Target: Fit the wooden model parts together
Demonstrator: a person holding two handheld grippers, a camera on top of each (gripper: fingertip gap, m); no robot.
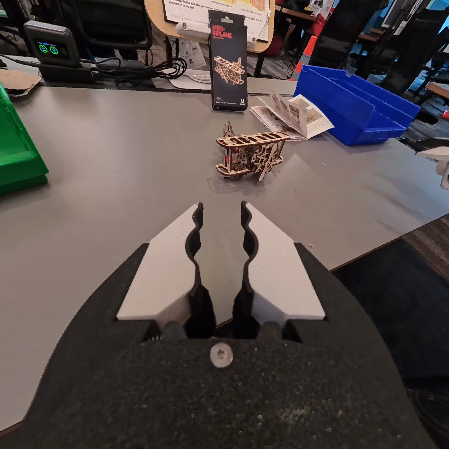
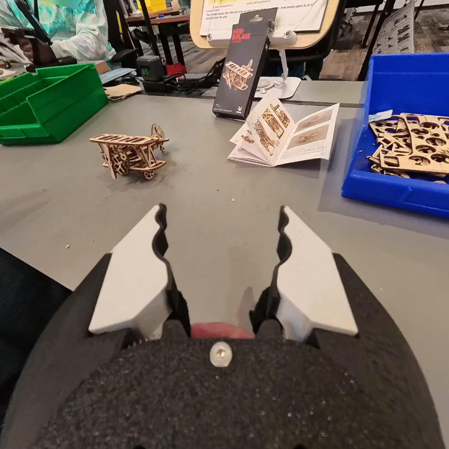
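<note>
Wooden biplane (image 1: 250, 151) stood assembled on the grey bench (image 1: 121, 145), ahead of the left hand-held gripper (image 1: 221, 206), which looked nearer, and forward-left of the right hand-held gripper (image 2: 222, 211); both gaped empty.

- Green bin (image 1: 17, 155), far left of the left gripper (image 1: 221, 206): cut by the frame edge.
- Blue bin (image 2: 398, 189), right of the right gripper (image 2: 222, 210): far side cropped.
- Punched-out wooden sheets (image 2: 413, 148) inside it: run off-frame.
- Instruction board (image 2: 262, 21), beyond the fingers: top cropped.
</note>
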